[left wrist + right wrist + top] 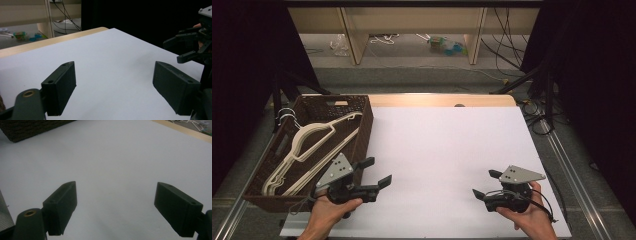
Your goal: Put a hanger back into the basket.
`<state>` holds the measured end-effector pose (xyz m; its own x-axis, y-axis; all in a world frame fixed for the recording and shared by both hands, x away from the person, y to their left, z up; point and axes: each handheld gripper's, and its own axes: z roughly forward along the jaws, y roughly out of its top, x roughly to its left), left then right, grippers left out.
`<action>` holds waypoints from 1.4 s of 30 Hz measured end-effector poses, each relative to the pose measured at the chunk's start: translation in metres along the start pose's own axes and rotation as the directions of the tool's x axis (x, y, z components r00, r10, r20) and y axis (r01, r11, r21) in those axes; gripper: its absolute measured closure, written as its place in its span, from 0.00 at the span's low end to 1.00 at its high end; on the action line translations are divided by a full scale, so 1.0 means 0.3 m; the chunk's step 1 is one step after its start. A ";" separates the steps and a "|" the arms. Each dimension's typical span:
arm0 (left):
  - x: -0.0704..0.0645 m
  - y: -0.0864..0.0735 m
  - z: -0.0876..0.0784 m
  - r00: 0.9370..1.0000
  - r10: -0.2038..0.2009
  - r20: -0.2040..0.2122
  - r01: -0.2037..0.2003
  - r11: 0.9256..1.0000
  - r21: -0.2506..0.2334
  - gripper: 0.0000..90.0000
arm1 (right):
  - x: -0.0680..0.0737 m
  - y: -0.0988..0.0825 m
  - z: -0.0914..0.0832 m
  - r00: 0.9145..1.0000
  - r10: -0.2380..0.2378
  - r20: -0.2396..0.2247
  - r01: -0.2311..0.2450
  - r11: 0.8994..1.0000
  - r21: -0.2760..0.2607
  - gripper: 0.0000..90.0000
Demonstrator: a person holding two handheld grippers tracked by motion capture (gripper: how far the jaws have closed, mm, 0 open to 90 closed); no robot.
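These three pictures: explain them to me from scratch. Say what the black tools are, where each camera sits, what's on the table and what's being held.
A person sits at a table covered in white and holds a hand tool with two black jaws in each hand.

The high view looks down from above the person. The left gripper is at its left, the right gripper at its right.

The other two pictures come from cameras riding on the tools, each looking out between its own jaws.

At the table's left edge stands a dark woven basket with pale clothes hangers inside.

Both tools have their jaws wide apart, with nothing between them.
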<state>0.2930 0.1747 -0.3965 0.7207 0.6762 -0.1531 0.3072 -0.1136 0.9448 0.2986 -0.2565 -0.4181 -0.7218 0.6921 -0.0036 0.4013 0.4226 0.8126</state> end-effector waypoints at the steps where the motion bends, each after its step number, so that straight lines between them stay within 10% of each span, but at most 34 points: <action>1: -0.005 -0.010 0.003 1.000 0.004 0.001 -0.004 1.000 0.005 0.19 | 0.001 -0.002 -0.002 1.000 0.000 0.008 0.000 1.000 -0.009 0.22; 14: -0.035 -0.114 0.000 1.000 -0.015 0.005 0.015 1.000 0.023 0.19 | 0.050 -0.048 -0.022 1.000 0.018 -0.011 -0.019 0.996 -0.086 0.19; 42: -0.024 -0.120 -0.025 1.000 0.022 -0.002 -0.022 1.000 0.006 0.19 | 0.066 -0.092 -0.069 0.999 0.041 0.027 -0.037 0.990 -0.135 0.19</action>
<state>0.2721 0.1793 -0.4273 0.7262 0.6749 -0.1312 0.2947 -0.1331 0.9463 0.2615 -0.2667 -0.4285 -0.6894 0.7243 0.0141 0.3479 0.3139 0.8834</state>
